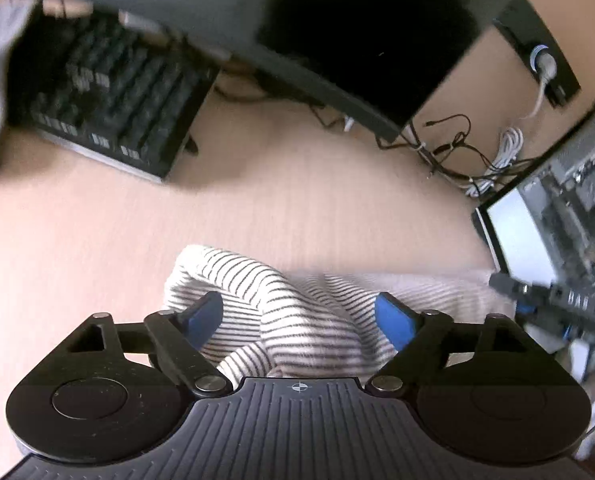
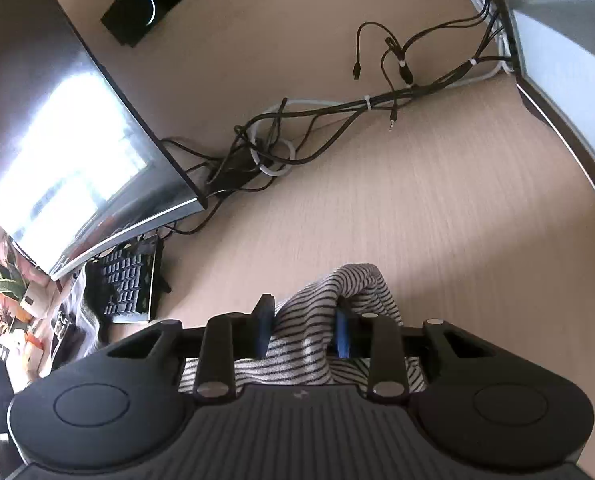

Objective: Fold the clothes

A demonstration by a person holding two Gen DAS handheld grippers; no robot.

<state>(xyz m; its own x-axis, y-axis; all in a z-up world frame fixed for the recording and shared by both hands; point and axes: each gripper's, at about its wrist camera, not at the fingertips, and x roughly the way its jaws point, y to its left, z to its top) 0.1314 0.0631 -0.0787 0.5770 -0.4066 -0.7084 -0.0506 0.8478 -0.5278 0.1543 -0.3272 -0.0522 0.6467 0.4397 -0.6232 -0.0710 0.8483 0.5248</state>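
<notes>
At the bottom centre of the left wrist view, the left gripper (image 1: 299, 316) stands with its blue pads wide apart, released, the striped garment (image 1: 297, 320) bunched between and under them without being pinched. In the right wrist view, lower centre, the right gripper (image 2: 305, 330) has its pads drawn close on a raised ridge of the same striped garment (image 2: 317, 320), so it looks clenched on the cloth (the contact itself is partly hidden by folds). The cloth lies crumpled on the wooden desk (image 2: 437, 200), near the bottom of both frames.

Farther up: a keyboard (image 1: 113, 96) at upper left, a tangle of cables (image 2: 281, 148) mid-frame, and a monitor (image 2: 77, 132) at left.

Judging by the rumpled heap, no clean fold shows yet; the folding seems at an early stage, with spreading and all folds left.
</notes>
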